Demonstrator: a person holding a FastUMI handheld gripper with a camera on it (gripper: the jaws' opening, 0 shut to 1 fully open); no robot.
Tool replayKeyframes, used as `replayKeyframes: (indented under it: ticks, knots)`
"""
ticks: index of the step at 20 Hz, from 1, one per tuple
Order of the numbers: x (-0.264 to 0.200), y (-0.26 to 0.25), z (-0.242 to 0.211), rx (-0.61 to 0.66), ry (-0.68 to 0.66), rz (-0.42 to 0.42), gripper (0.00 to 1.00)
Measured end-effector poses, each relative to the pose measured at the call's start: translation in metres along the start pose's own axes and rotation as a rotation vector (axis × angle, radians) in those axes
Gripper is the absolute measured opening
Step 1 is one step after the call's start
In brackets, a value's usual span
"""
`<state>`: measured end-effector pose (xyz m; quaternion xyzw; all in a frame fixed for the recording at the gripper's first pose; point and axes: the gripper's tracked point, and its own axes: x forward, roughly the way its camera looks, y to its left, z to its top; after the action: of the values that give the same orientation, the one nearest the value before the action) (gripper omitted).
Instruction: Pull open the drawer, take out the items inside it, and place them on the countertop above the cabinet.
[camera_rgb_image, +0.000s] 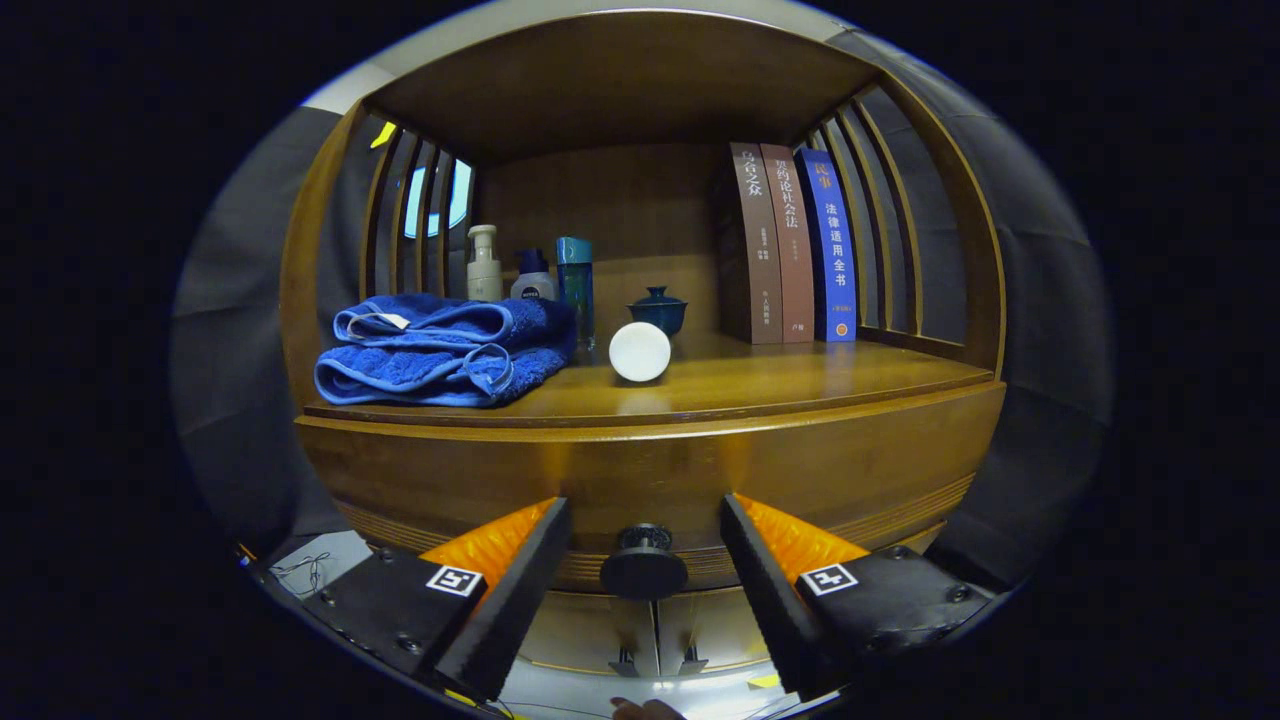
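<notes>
The gripper (643, 560) is hanging wide around the drawer (650, 475)'s small hard knob (643, 565), a round, likely slippery grip on a stiff, heavy-looking front.

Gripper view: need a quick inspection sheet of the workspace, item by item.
Surface: wooden countertop above the cabinet, partly occupied.
Job's things: drawer shut; its round knob sits between the fingers, untouched.
Clutter: folded blue towel, white round object, three bottles behind the towel, lidded blue cup, three upright books.
Grippers: gripper open, fingers either side of the knob, not pressing it.
Cables: thin wires below the cabinet, beside the gripper body.
Surroundings: slatted cabinet sides, dark booth wall.
</notes>
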<state>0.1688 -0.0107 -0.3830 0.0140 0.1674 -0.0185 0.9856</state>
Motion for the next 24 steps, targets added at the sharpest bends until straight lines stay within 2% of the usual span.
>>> replayKeyframes:
  ticks: [4, 8, 17, 21, 24]
  knots:
    - [-0.018, 0.001, 0.016, -0.029, -0.017, -0.001, 1.00]
    - [-0.043, 0.012, 0.052, -0.042, -0.040, 0.029, 1.00]
    - [-0.123, 0.032, 0.210, -0.025, -0.161, 0.078, 0.99]
    - [-0.176, 0.043, 0.285, -0.013, -0.265, 0.101, 0.99]
    - [-0.203, 0.051, 0.311, -0.044, -0.269, 0.119, 0.99]
